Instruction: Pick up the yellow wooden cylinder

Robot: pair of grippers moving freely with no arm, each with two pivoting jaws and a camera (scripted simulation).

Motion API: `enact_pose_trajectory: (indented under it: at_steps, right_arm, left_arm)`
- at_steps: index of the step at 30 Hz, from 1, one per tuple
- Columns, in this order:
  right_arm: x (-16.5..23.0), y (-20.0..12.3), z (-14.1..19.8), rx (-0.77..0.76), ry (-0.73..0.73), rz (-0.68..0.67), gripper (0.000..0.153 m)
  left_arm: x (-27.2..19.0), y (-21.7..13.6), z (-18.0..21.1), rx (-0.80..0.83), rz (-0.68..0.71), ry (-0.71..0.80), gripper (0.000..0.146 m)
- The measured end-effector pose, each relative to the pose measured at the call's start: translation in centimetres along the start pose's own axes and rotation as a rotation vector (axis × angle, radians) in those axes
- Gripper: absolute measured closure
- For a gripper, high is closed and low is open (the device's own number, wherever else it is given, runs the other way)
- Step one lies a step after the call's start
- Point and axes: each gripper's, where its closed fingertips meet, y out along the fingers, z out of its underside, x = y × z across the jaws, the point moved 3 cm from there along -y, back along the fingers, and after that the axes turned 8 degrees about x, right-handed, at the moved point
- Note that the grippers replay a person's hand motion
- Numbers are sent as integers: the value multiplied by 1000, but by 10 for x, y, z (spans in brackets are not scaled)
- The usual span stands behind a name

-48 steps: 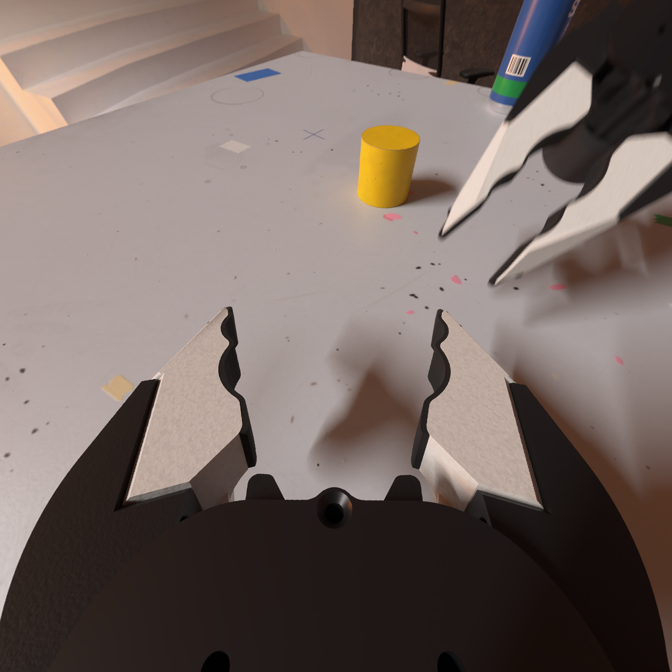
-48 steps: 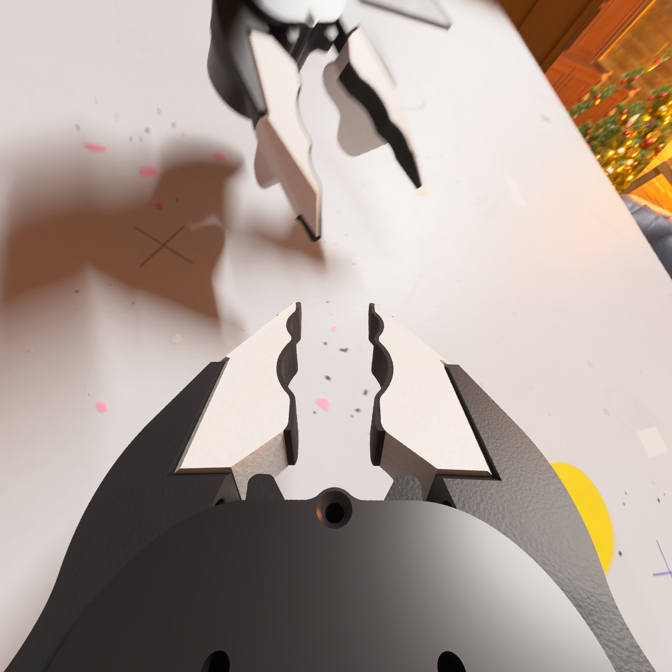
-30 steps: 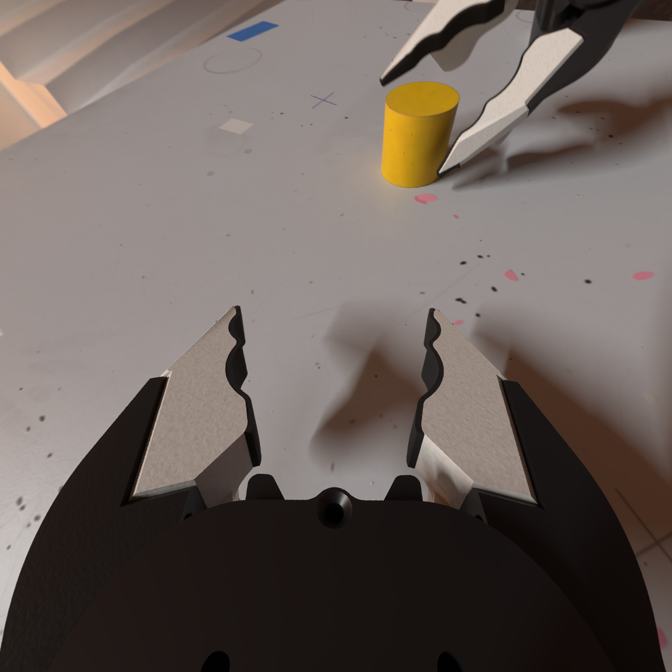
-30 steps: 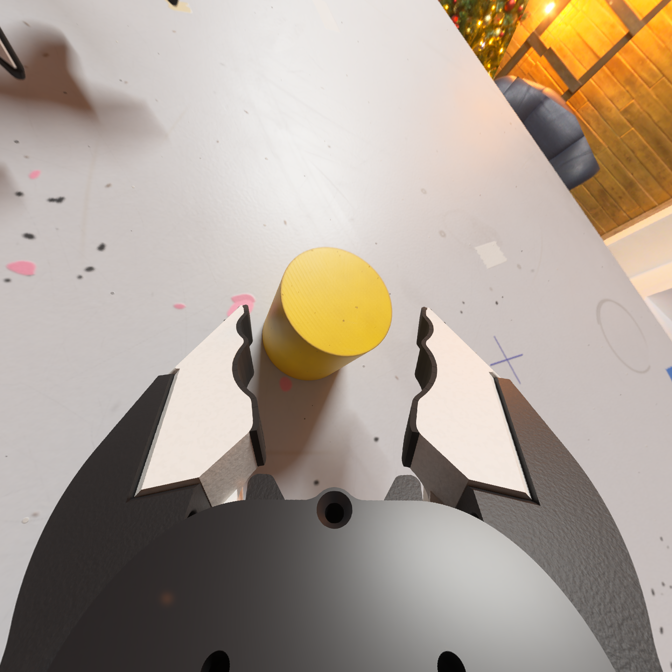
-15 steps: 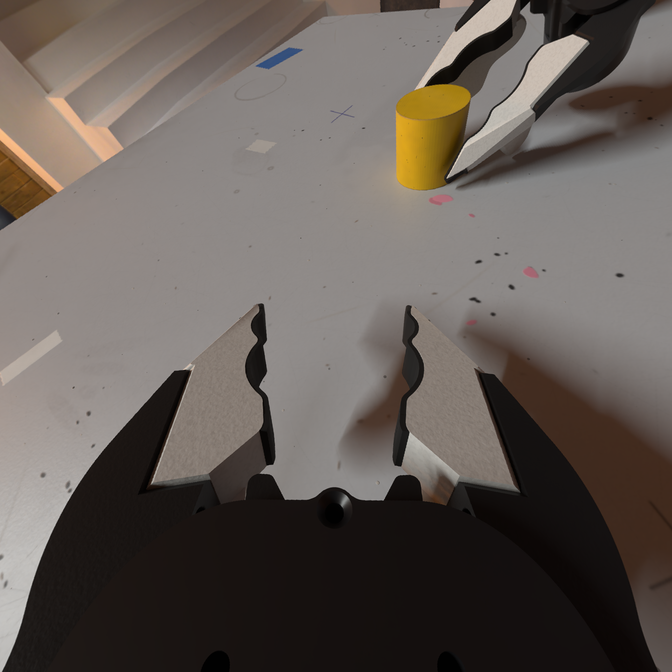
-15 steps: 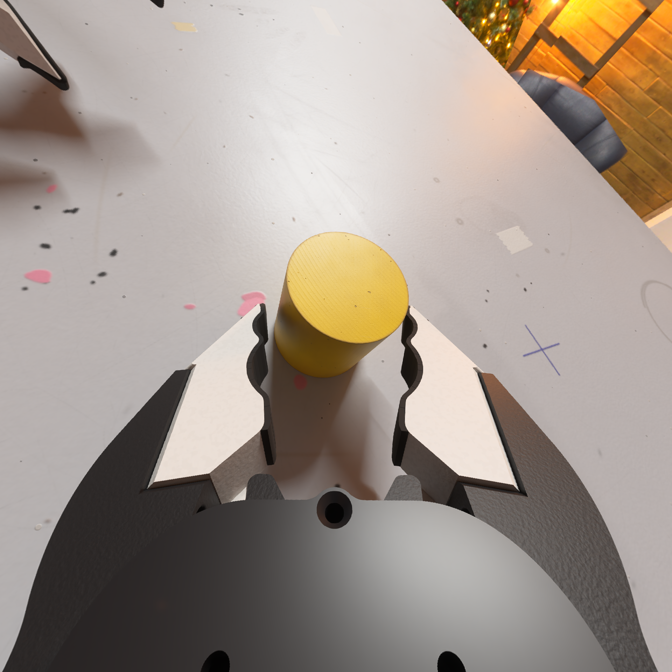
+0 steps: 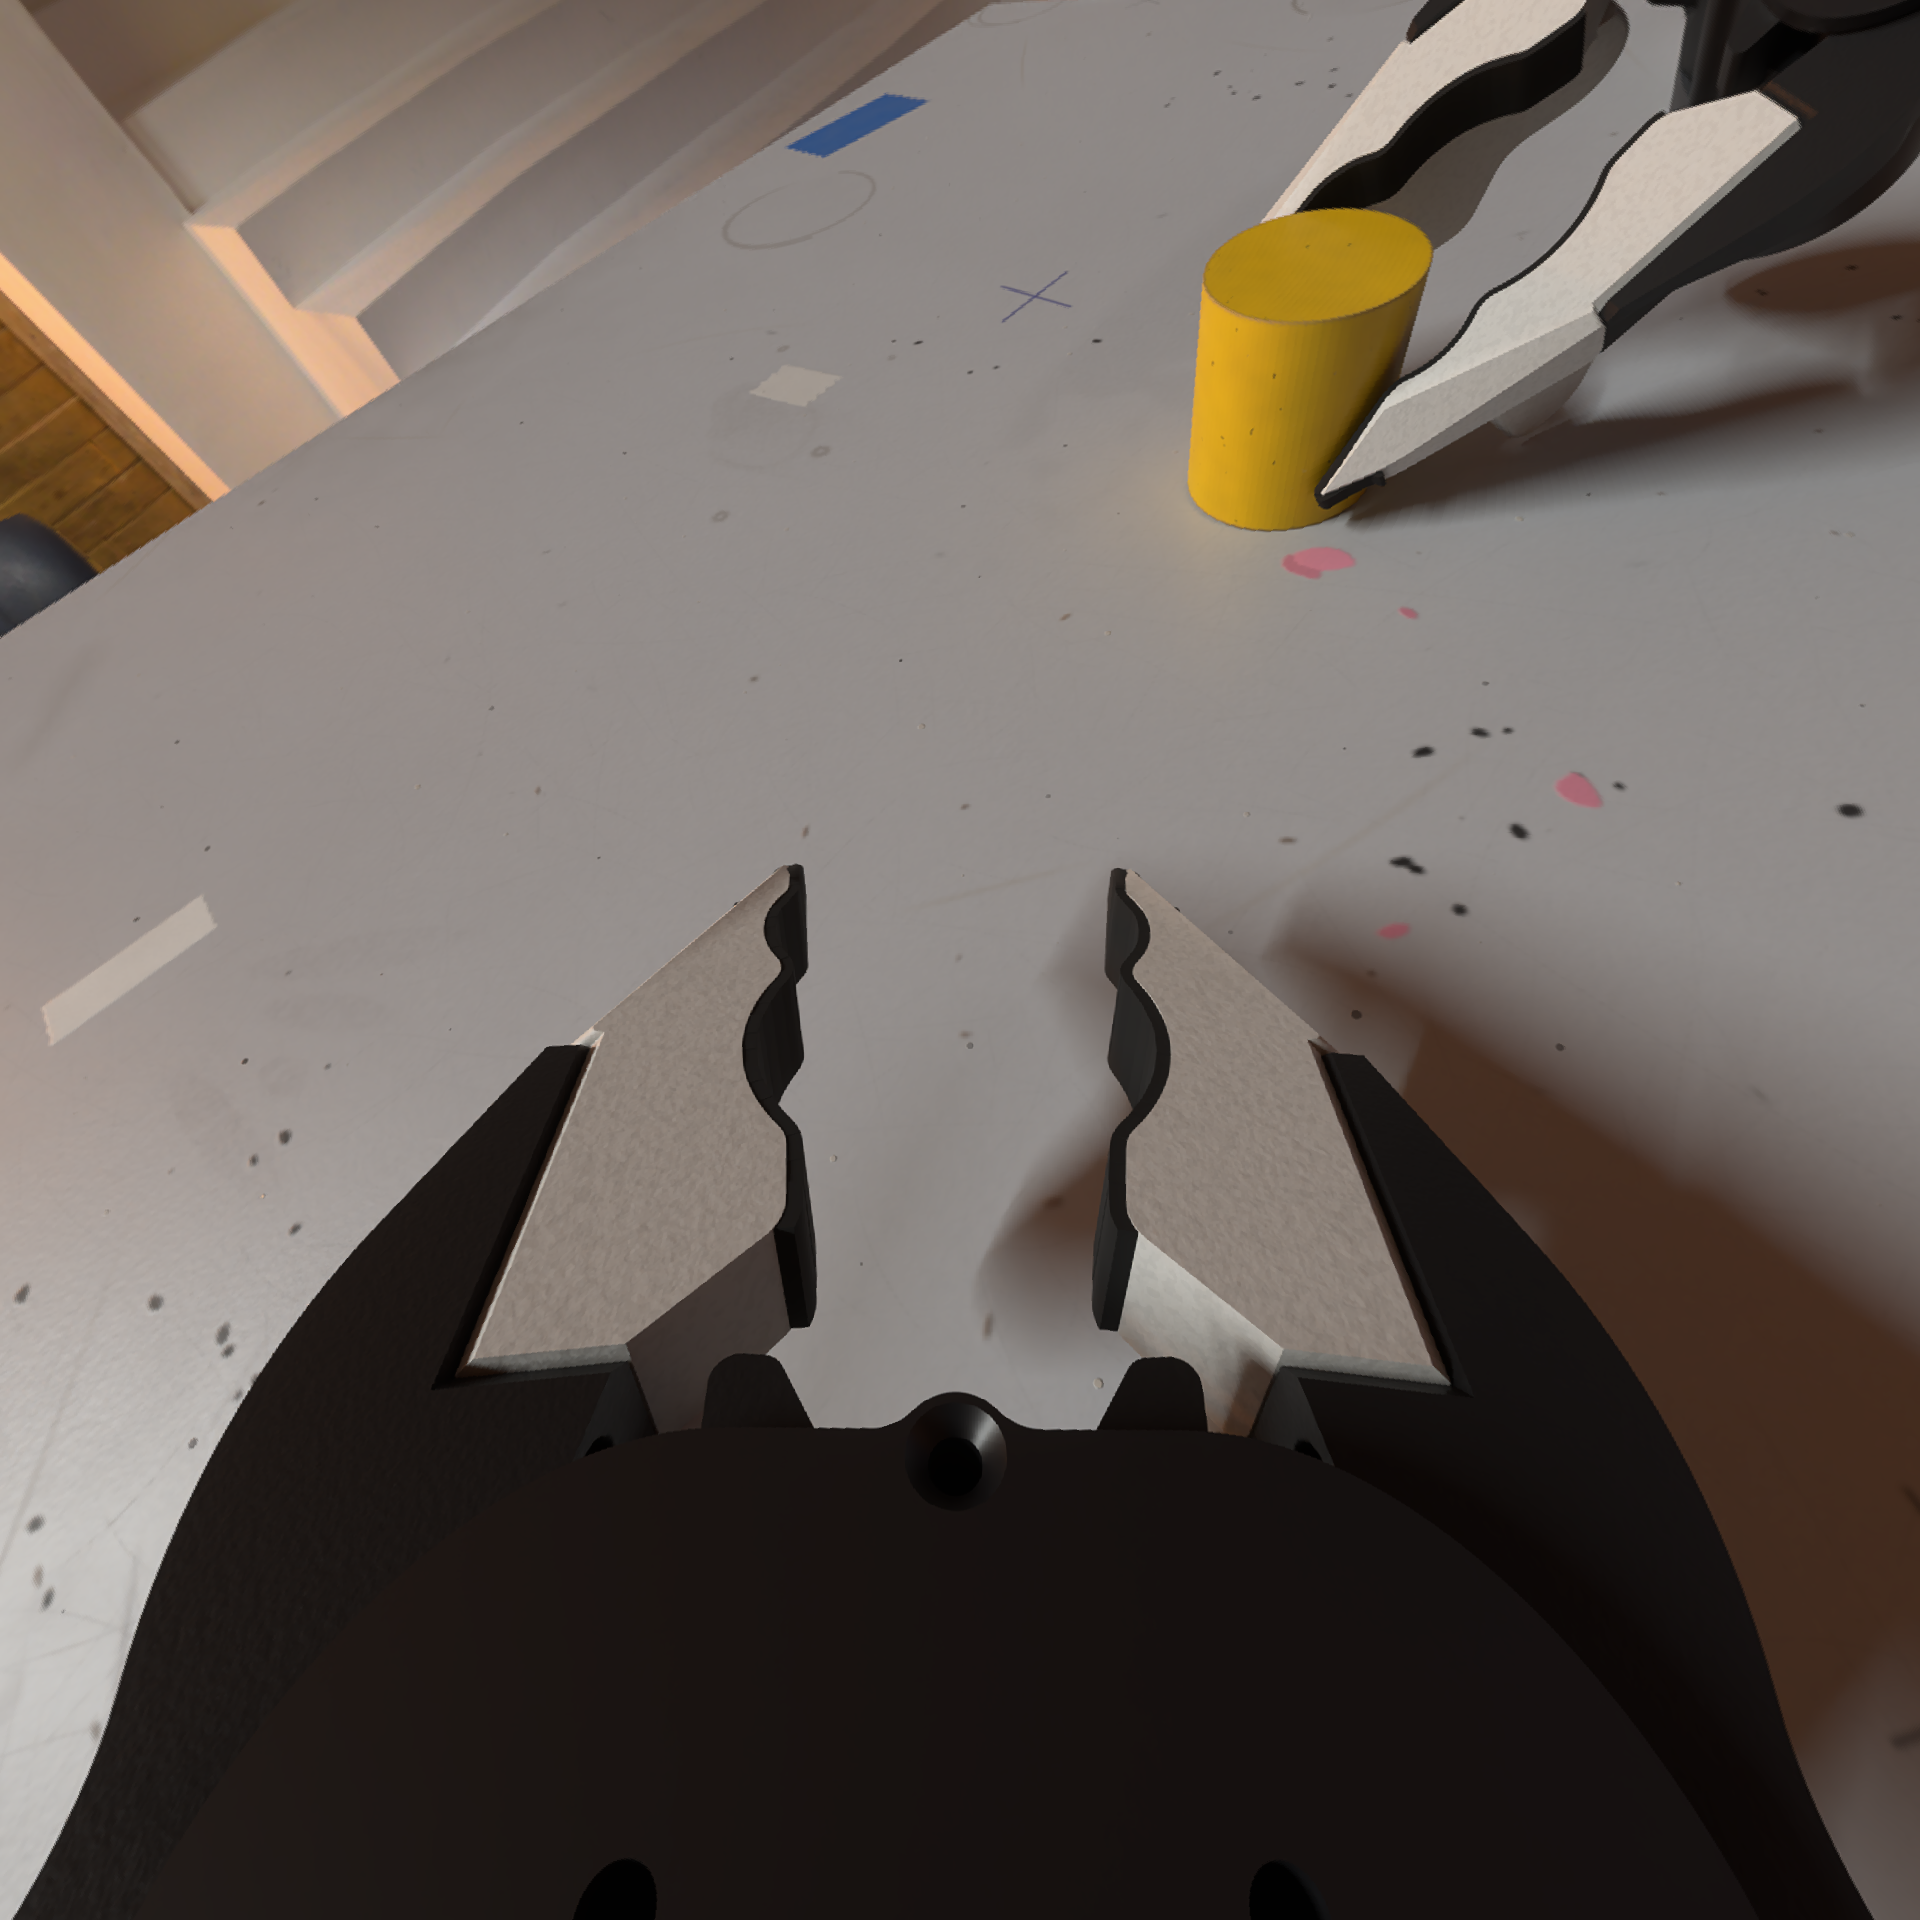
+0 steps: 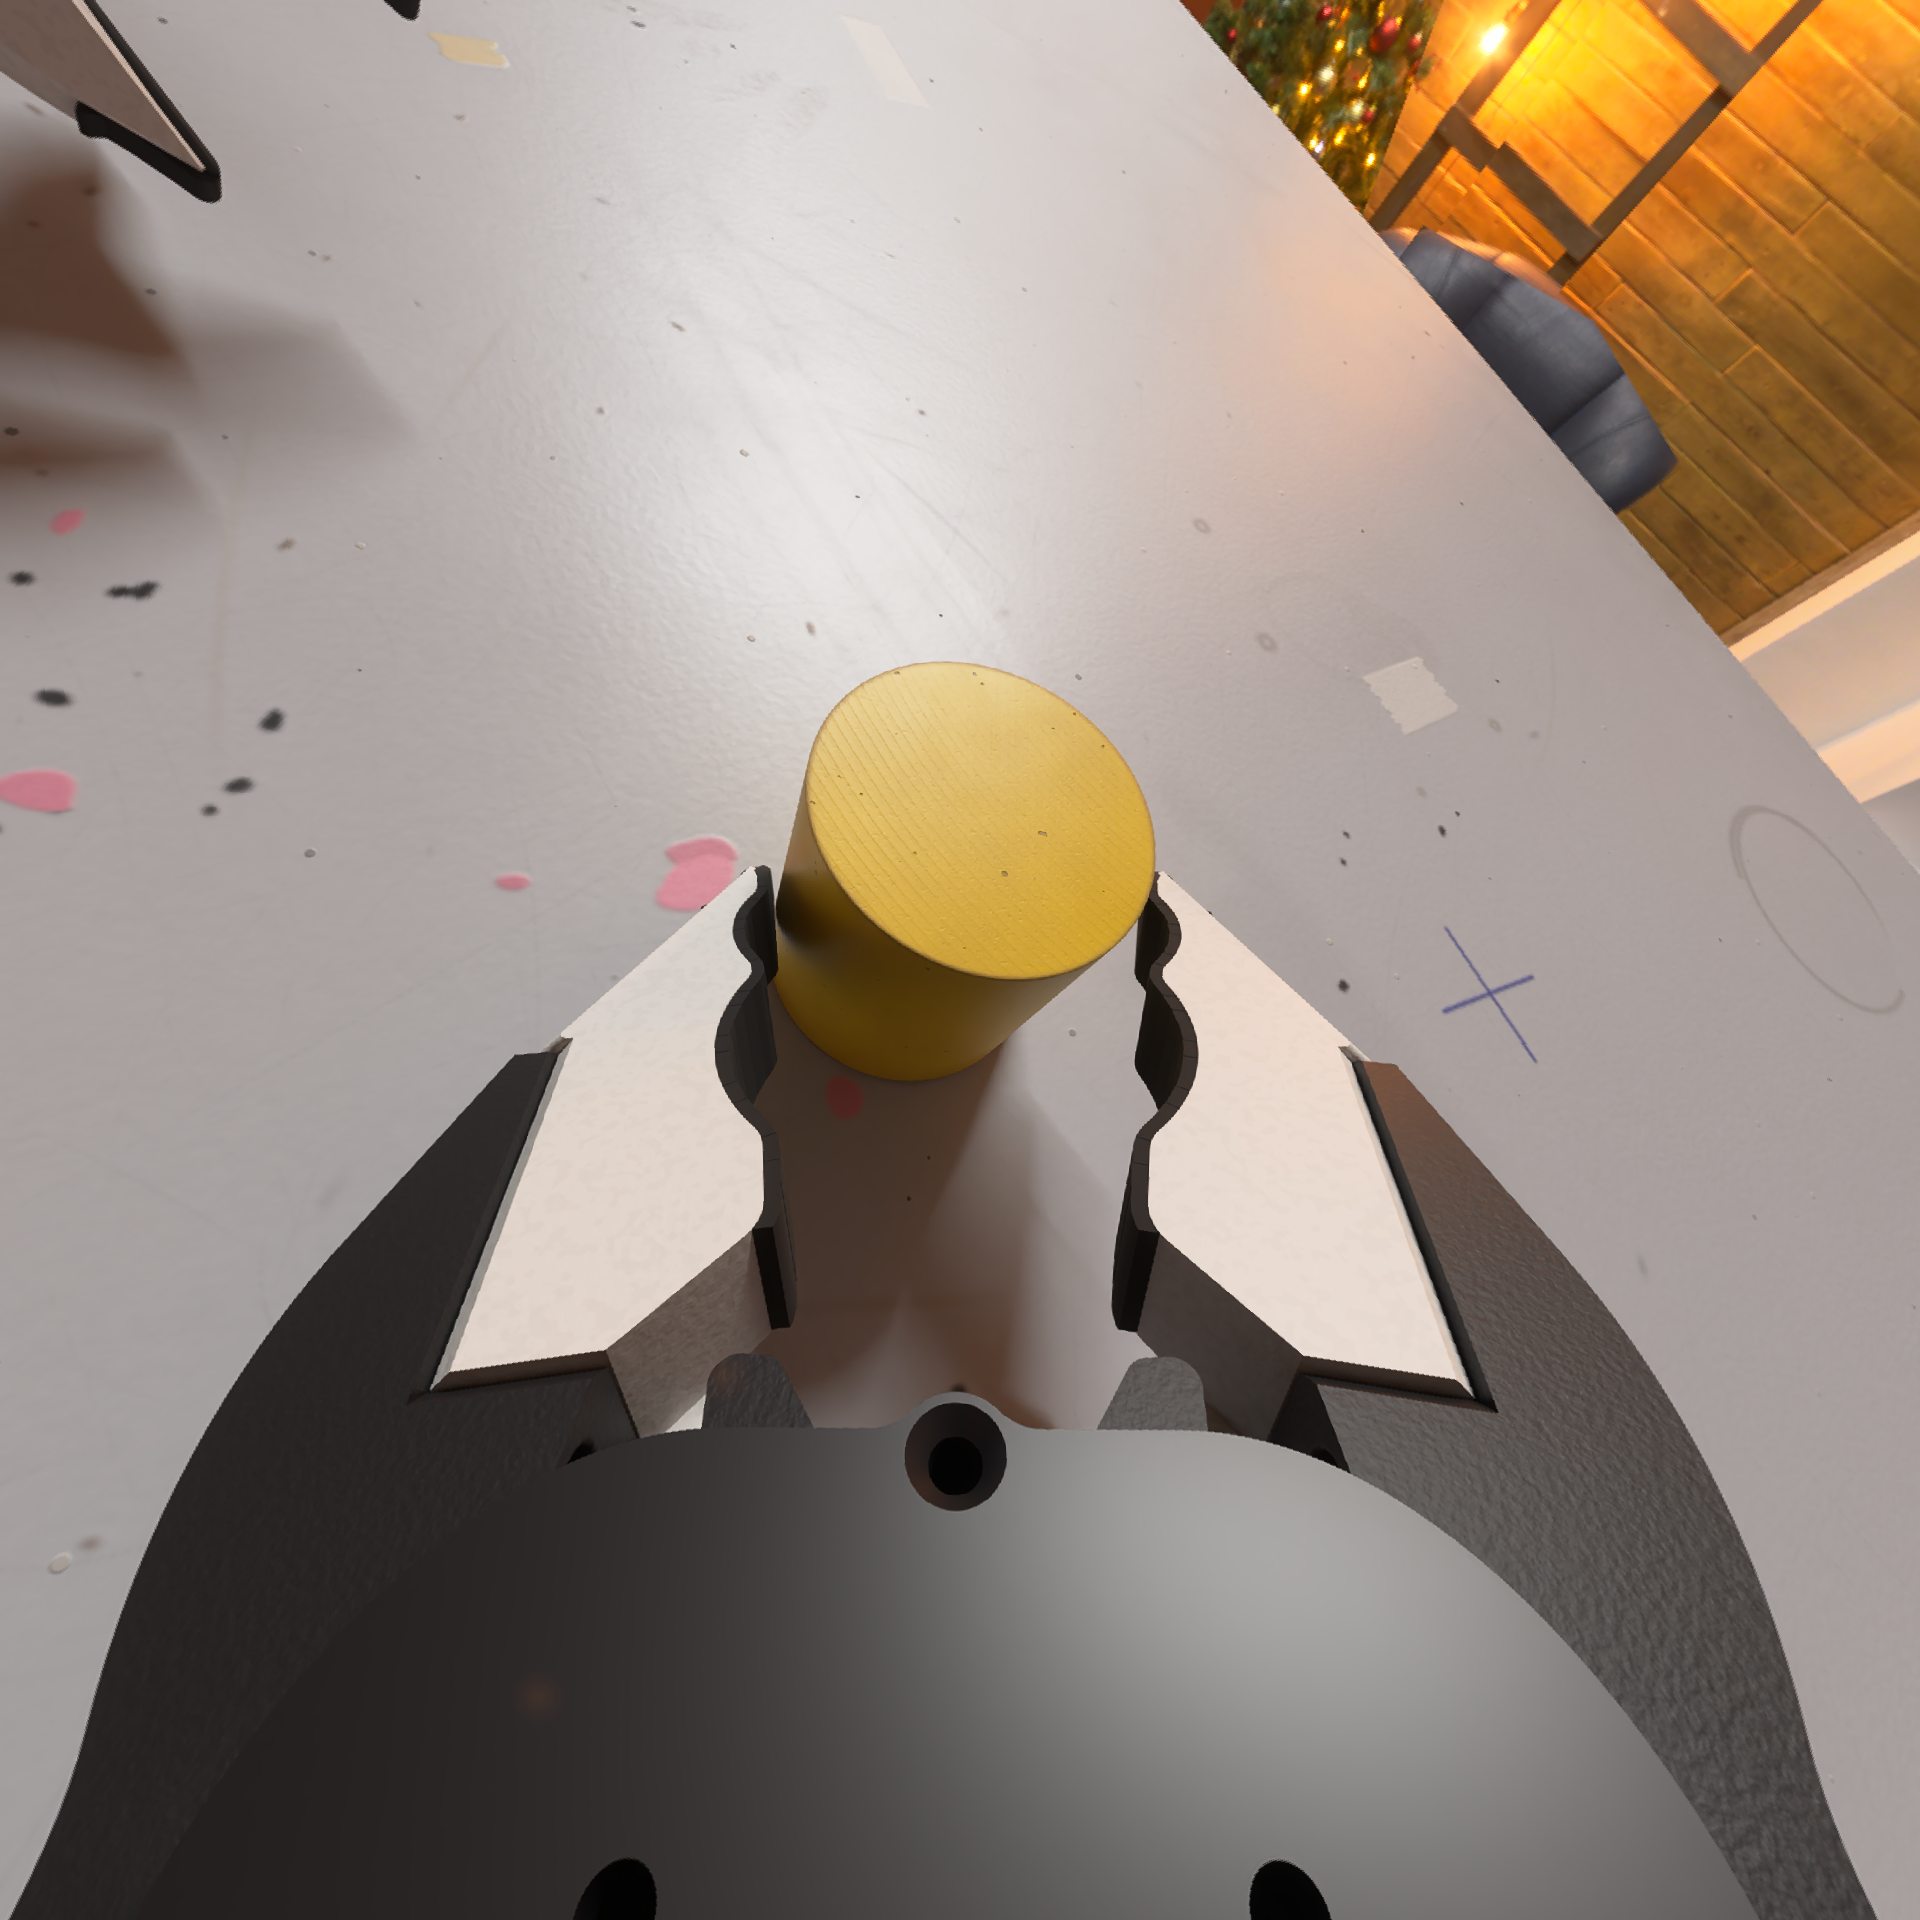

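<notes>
The yellow wooden cylinder (image 8: 966, 831) stands upright on the white table (image 8: 727, 364). My right gripper (image 8: 956, 883) comes down from above with a fingertip pressed on each side of it, shut on it. In the left wrist view the cylinder (image 7: 1288, 395) is at the far right, with the right gripper's near finger (image 7: 1538, 343) against its lower side and the other finger behind it. My left gripper (image 7: 956, 873) is well short of the cylinder, low over the table, with its jaws partly apart and nothing between them.
The table is speckled with black and pink paint spots (image 7: 1317, 561), tape bits (image 7: 125, 966) and a blue patch (image 7: 857, 123). Its left edge runs along pale steps (image 7: 312, 187). A dark blue armchair (image 8: 1538, 353) sits beyond the right edge.
The right gripper swung over the cylinder, came down around it and closed onto its sides. The left gripper narrowed its jaws and drew a little nearer.
</notes>
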Motion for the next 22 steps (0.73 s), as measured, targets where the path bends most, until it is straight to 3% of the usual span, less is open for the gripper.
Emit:
enact_pose_trajectory:
  at_steps: [14, 19, 22]
  right_arm:
    - [-11, 8, -4, 22, 50, 77, 82]
    - [-26, -21, -34, -226, 232, 0, 84]
    - [-51, -38, -65, -375, 295, 24, 84]
  left_arm:
    - [22, 1, 3, 14, -102, -68, 103]
    - [41, -22, -20, -166, -119, -155, 97]
    - [63, -35, -46, -265, -150, -167, 97]
